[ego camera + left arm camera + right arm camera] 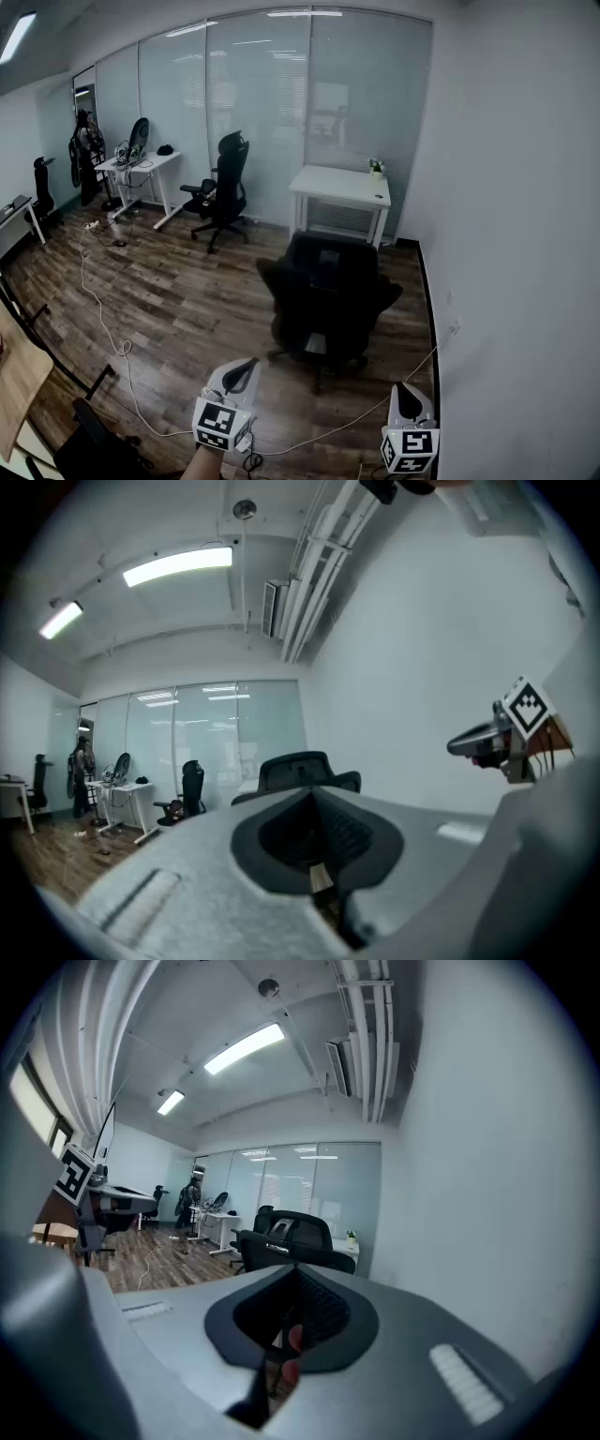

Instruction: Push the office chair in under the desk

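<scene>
Plank floor (187, 300): dark wood, it fills the room. A frosted glass partition (262, 103) closes the far side and a plain white wall (516, 234) the right.

White counter (339, 187): it stands against the partition near the right corner, on white legs. A small potted plant (376, 169) sits at its right rear edge.

Office chair (323, 300): black, high-backed, with a headrest, two armrests and a star base on castors. It stands on the floor just in front of the white counter, between that counter and the two tongs, and is not under the top. Nothing lies between the chair and the counter.

Second counter (141, 167): white, along the partition at far left, loaded with small equipment. A person (84, 155) stands beside it. A second black office chair (223, 187) stands between the two counters, well apart from the first chair.

White cable (103, 309): it snakes across the floor at left. Another run crosses in front of the chair base toward the right wall, between the tongs and the chair.

Left tongs (246, 367) and right tongs (404, 389): both are held near the lower edge of the head view and aimed at the chair, apart from it. Each pair is fully closed and holds nothing.
</scene>
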Demonstrator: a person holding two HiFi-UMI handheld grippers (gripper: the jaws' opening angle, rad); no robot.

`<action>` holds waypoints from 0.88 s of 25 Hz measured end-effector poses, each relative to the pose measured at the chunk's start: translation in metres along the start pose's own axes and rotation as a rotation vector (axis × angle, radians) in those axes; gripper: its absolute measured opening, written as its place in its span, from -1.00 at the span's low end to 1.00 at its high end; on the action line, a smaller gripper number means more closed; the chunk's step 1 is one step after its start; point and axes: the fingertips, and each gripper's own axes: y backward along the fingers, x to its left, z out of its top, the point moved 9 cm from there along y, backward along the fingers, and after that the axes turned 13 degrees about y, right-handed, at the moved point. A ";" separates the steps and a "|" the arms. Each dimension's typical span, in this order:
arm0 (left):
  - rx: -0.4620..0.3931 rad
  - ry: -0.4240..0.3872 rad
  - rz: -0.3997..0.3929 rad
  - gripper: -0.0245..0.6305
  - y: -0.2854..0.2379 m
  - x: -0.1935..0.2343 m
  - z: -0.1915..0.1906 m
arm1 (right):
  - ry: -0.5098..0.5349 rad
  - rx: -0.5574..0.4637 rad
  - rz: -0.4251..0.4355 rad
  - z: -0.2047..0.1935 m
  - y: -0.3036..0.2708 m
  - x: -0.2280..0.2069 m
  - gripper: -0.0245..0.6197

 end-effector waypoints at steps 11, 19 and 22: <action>-0.007 -0.001 0.007 -0.93 0.014 -0.007 0.010 | 0.002 -0.021 0.012 0.009 0.011 0.004 -0.92; -0.002 -0.018 0.011 -0.93 0.013 -0.012 0.008 | -0.013 -0.045 0.012 0.007 0.012 -0.001 -0.91; 0.000 -0.019 0.011 -0.93 0.014 -0.016 0.009 | -0.012 -0.045 0.018 0.005 0.015 -0.002 -0.90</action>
